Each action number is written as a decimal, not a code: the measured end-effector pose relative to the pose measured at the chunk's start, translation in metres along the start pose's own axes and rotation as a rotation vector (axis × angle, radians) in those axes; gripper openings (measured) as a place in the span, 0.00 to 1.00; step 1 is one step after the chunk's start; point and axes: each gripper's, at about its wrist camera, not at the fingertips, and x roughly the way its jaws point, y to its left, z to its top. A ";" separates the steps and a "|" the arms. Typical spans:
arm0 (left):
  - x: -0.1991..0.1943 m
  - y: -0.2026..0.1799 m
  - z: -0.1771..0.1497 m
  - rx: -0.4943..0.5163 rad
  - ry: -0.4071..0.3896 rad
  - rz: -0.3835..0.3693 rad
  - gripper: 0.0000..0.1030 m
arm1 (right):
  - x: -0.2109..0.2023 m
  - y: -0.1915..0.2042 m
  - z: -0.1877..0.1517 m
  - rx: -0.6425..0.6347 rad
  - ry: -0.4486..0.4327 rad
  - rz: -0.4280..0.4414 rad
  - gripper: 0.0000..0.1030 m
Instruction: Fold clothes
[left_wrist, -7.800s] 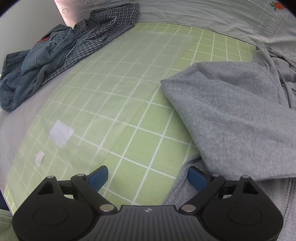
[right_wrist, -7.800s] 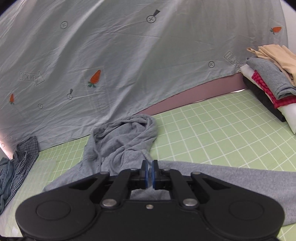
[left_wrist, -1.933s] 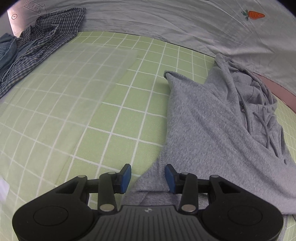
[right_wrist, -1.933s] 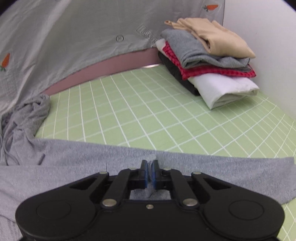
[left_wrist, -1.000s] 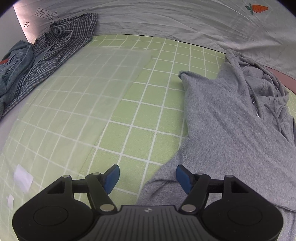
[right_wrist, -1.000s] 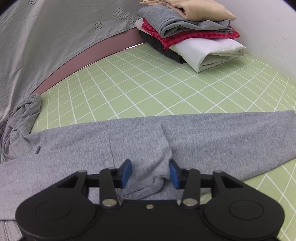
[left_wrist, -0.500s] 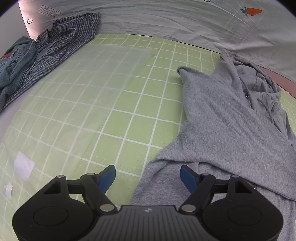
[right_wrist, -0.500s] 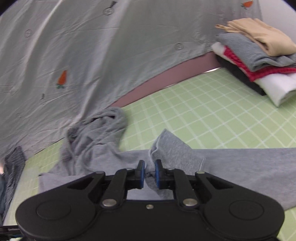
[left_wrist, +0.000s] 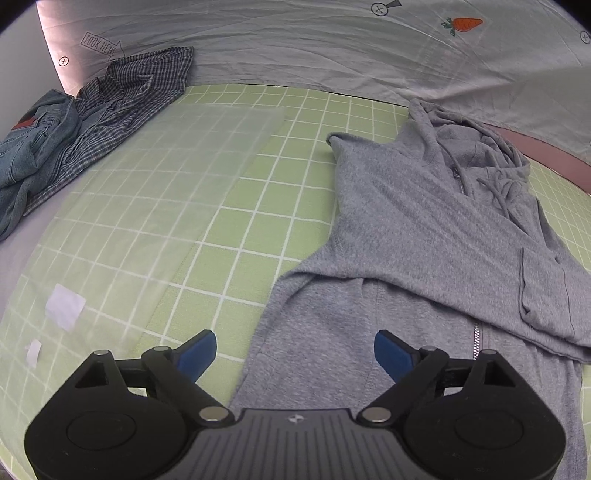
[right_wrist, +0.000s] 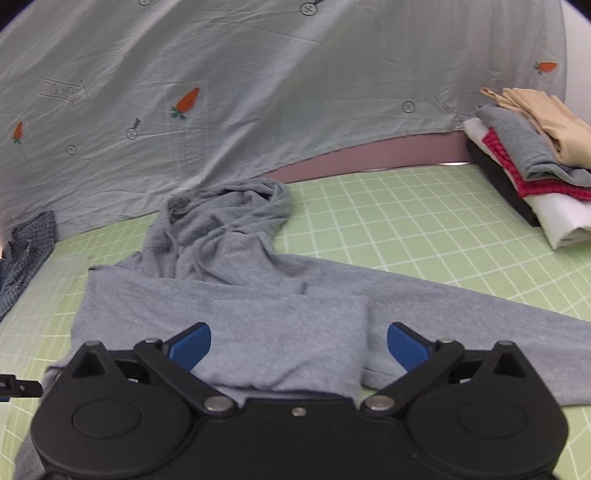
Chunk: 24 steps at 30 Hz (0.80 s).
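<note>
A grey zip hoodie (left_wrist: 417, 236) lies on the green grid mat (left_wrist: 258, 221), hood toward the back, one side folded over its front. My left gripper (left_wrist: 295, 354) hovers open over the hoodie's near hem, nothing between its blue pads. In the right wrist view the hoodie (right_wrist: 258, 295) spreads across the mat (right_wrist: 424, 221), with a sleeve (right_wrist: 480, 314) stretching off to the right. My right gripper (right_wrist: 299, 347) stands open above the grey cloth, holding nothing.
A checked shirt (left_wrist: 122, 99) and denim garment (left_wrist: 33, 147) lie heaped at the far left. A clear plastic sheet (left_wrist: 155, 192) covers the mat's left part. Folded clothes (right_wrist: 532, 162) are stacked at the right. A carrot-print sheet (right_wrist: 258, 81) hangs behind.
My right gripper, shut on grey cloth half a second ago, has opened and the cloth now lies flat. My left gripper has opened a bit wider and drawn back slightly.
</note>
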 end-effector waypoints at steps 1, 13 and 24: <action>-0.001 -0.006 -0.001 0.011 -0.003 -0.001 0.90 | 0.000 -0.010 -0.002 0.012 0.001 -0.025 1.00; 0.010 -0.093 0.022 0.103 -0.033 -0.078 0.95 | -0.006 -0.130 -0.020 0.162 0.015 -0.330 1.00; 0.057 -0.172 0.057 0.266 0.004 -0.117 0.95 | 0.036 -0.196 -0.017 0.251 0.058 -0.511 1.00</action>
